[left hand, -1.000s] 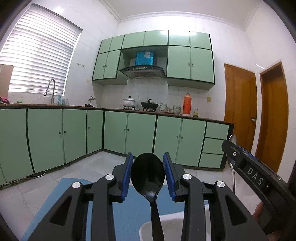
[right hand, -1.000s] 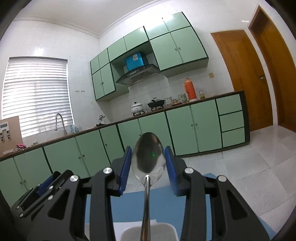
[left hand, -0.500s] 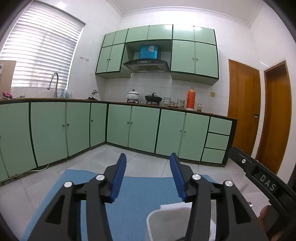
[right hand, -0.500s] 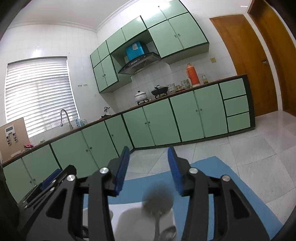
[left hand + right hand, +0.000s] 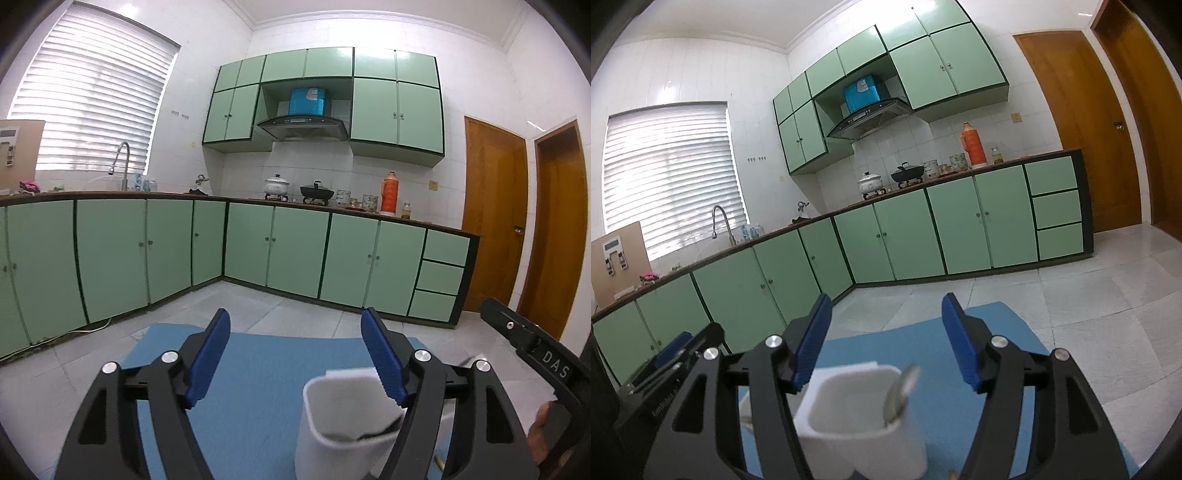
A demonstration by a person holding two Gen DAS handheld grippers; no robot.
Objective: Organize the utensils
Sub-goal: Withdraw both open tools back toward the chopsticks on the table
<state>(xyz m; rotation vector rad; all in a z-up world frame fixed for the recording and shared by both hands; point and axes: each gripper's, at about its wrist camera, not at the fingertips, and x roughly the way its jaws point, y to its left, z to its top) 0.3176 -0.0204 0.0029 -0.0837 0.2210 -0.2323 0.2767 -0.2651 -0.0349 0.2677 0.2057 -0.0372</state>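
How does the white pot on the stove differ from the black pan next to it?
The white pot is pale, rounded and fairly tall, with a domed lid; the black wok-like pan is dark, wide and shallow. The white pot stands nearer the sink side, and the black pan nearer the orange flask. Both sit on burners under the range hood, and each has a lid with a knob.

I see my tools are matt black plastic with ribbed blue pads (image 5: 207, 360) and bright metal screws. The holder (image 5: 857, 413) looks like smooth matt white plastic; the spoon (image 5: 900, 393) in it is polished metal, blurred. The mat (image 5: 258, 369) is matt blue, cloth-like. Far off, the cabinets (image 5: 295, 251) are smooth satin green, the doors (image 5: 495, 214) glossy varnished wood, the floor (image 5: 1089, 295) shiny tile.
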